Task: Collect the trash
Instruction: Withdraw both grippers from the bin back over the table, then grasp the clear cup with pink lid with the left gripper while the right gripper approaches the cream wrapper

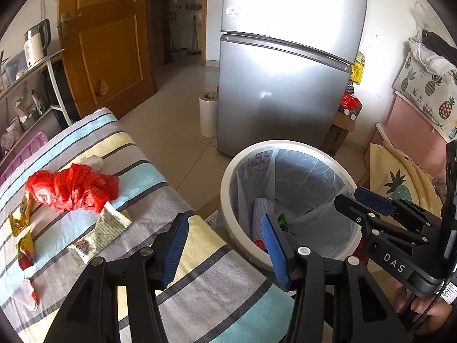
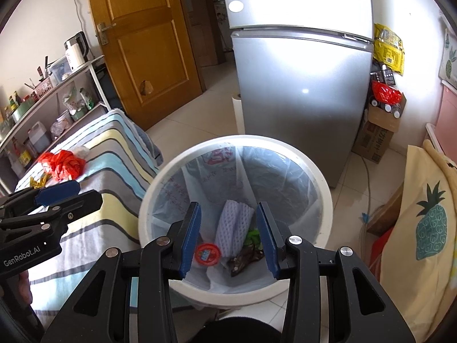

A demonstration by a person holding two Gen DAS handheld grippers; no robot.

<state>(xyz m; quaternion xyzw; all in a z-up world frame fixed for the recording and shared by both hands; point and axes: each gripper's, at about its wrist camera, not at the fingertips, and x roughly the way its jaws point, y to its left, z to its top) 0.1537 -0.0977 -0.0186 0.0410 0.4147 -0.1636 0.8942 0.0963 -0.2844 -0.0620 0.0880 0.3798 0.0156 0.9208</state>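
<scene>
Right gripper [image 2: 228,237] over the lined bin [image 2: 324,200], jaws spread, empty; left gripper [image 1: 225,245] jaws spread, empty, above striped bed [image 1: 200,285]; red bag [image 1: 71,187] lying there.

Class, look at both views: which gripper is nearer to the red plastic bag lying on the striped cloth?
Left. The left gripper hangs over the cloth's edge, close beside the red plastic bag. The right gripper is over the white bin, farther from the bag.

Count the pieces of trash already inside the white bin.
4: a white foam net in the middle, a red round lid left of it, a green wrapper and a dark wrapper right. More may be hidden.
</scene>
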